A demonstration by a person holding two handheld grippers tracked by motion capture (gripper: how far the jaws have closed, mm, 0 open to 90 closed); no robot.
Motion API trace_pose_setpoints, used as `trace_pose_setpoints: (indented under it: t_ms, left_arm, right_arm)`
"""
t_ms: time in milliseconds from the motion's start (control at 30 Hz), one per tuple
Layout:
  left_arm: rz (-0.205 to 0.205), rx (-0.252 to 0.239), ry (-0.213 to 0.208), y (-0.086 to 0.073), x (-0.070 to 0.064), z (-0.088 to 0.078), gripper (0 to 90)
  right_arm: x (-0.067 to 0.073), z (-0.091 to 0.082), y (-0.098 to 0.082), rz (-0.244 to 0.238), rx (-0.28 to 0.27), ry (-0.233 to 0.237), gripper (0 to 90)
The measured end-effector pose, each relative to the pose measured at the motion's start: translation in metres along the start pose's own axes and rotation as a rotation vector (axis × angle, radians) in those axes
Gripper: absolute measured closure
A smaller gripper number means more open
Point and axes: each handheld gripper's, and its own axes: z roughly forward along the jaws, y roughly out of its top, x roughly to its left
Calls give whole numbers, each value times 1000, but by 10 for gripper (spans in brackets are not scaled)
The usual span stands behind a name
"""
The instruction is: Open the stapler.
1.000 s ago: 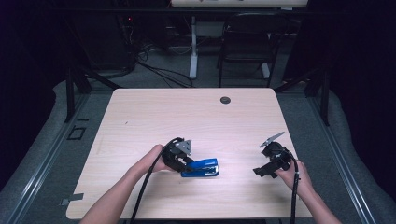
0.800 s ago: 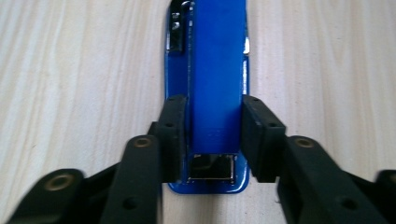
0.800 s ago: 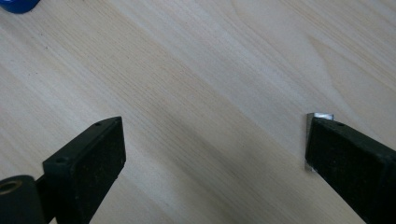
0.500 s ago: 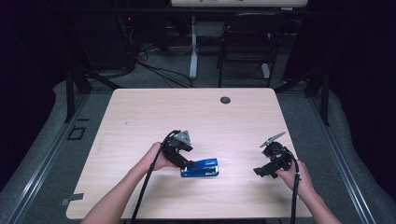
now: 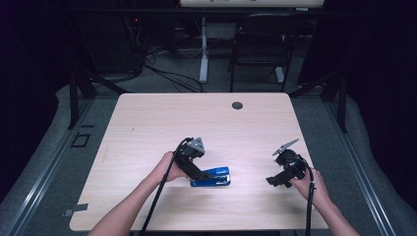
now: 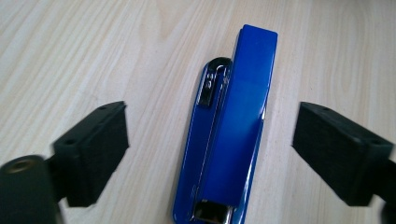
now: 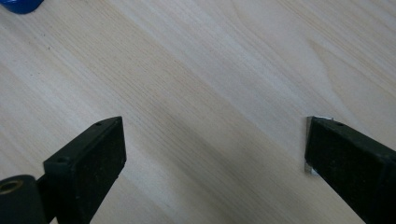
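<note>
The stapler (image 6: 233,130) in the centre of the left gripper view is glossy bright blue with shiny silver metal parts. The table (image 5: 162,123) under it is pale wood with fine streaky grain. Both grippers' pads (image 7: 88,158) are matt black.

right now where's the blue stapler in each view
High view: the blue stapler lies near the table's front edge, at the left gripper.
Left gripper view: stapler runs up the middle, between the open fingers, untouched.
Right gripper view: a blue corner at top left.
Shared landmark: the pale wood table.
</note>
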Motion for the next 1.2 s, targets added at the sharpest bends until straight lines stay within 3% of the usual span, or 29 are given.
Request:
trace_pose_setpoints:
  t_ms: [33, 67, 100, 300, 367, 600, 800, 833, 867, 900, 933, 1067, 1100, 1133, 1200]
  left_arm:
    - [2, 2, 5, 2, -2, 2, 72]
    - [5, 4, 3, 3, -3, 3, 58]
    - [1, 4, -2, 5, -4, 5, 44]
    - [-4, 43, -41, 10, -12, 21, 31]
    - [-6, 45, -28, 12, -14, 24, 32]
    - [-17, 52, -20, 15, -15, 33, 58]
    - [13, 18, -44, 20, -20, 35, 210]
    - [19, 14, -45, 22, -20, 35, 248]
    - [21, 9, -46, 23, -21, 36, 299]
    - [28, 14, -44, 24, -21, 36, 304]
    - [26, 9, -36, 25, -21, 37, 370]
    - [39, 20, -37, 28, -21, 40, 419]
    - [50, 37, -21, 29, -21, 40, 428]
    - [49, 25, -39, 29, -22, 43, 442]
    - [59, 34, -36, 29, -23, 44, 473]
  right_arm:
    - [1, 1, -1, 14, -20, 0, 48]
    - [-2, -3, 1, -27, 30, -9, 48]
    - [-2, -4, 2, -34, 34, -15, 47]
    - [-2, -5, 3, -34, 39, -10, 48]
    - [0, -4, 2, -17, 11, -3, 48]
    - [-2, -5, 2, -29, 27, -12, 48]
    - [0, -7, 3, -32, 23, -3, 48]
    - [3, -3, 1, -1, -24, -8, 48]
    - [0, -5, 3, -37, 20, -5, 48]
    - [1, -6, 3, -35, 32, -2, 48]
    - [1, -6, 3, -35, 30, 0, 48]
    - [1, -6, 3, -35, 27, -1, 48]
    - [0, -6, 3, -35, 29, 0, 48]
    - [1, -6, 3, -32, 26, -1, 48]
    - [1, -6, 3, -32, 26, -1, 50]
